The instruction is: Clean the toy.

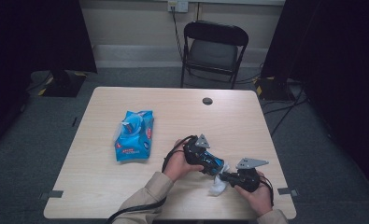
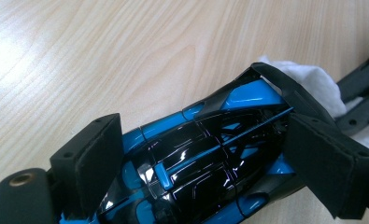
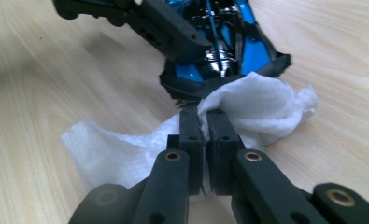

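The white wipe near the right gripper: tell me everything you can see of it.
The white wipe is a soft, fibrous-looking sheet, crumpled and folded, not spread flat. The right gripper is shut on a pinched fold of it. One bunched part presses against the end of the glossy blue and black toy car, which the left gripper clamps by its sides. The loose remainder trails onto the light wooden table, near its front edge in the high view.

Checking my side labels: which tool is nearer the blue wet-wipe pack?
Left. The left tool, gripping the blue-black toy car, sits closer to the blue wet-wipe pack; the right tool is farther right.
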